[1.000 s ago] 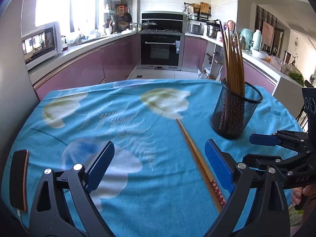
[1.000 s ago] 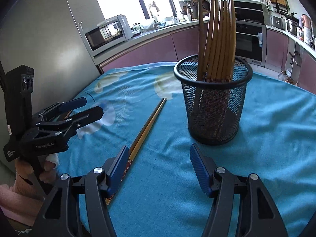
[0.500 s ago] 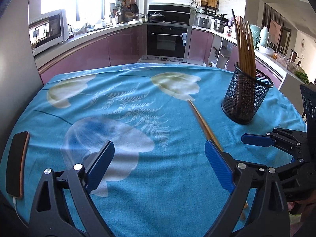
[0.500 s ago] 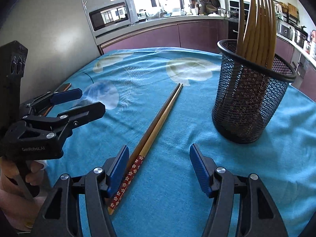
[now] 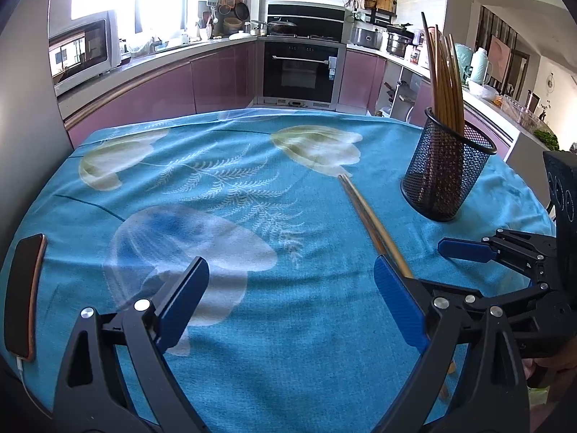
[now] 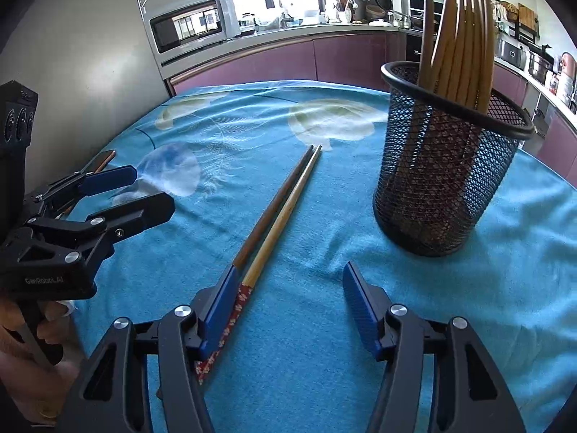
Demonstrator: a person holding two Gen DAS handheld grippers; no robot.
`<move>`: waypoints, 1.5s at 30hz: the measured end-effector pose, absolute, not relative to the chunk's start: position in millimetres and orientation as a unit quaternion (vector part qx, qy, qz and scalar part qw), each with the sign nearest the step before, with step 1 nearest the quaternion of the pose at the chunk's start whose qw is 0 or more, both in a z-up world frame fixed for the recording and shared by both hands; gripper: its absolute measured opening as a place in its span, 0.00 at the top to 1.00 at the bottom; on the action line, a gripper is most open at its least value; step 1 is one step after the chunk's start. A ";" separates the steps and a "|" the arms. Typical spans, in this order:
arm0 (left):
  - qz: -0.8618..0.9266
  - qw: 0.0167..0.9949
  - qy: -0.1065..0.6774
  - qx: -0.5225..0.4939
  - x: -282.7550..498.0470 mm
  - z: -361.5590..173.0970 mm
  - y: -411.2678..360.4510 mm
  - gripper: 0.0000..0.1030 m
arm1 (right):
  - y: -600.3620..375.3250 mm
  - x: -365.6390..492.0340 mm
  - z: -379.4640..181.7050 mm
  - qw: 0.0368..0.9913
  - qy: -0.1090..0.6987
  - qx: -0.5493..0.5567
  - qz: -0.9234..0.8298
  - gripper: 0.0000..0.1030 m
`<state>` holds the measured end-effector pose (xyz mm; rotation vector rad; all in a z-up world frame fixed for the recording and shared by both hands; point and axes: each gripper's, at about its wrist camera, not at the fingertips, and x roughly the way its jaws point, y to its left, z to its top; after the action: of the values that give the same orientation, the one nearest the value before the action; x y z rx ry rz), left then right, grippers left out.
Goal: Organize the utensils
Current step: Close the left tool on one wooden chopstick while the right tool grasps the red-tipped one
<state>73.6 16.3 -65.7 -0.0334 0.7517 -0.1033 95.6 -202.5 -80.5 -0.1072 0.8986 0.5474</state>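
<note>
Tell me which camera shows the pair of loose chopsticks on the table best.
The right wrist view: the chopsticks lie nearly whole on the blue tablecloth, tips to red flowered handles, with only one partly behind a finger. In the left wrist view the chopsticks run behind that gripper's own finger, which hides the handles.

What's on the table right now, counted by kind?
Loose chopsticks: 2
Mesh holder: 1, with chopsticks in it, number unclear
Phone: 1
Total: 4
</note>
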 end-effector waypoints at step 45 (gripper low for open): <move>-0.120 0.898 0.423 0.030 99.1 -90.6 -44.5 0.39 | -233.0 122.6 -79.1 0.859 0.442 -0.006 0.259 0.78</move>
<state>99.1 -44.5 -90.6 0.0625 0.8765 -0.2484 122.6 -233.0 -79.1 -0.0129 0.9284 0.5447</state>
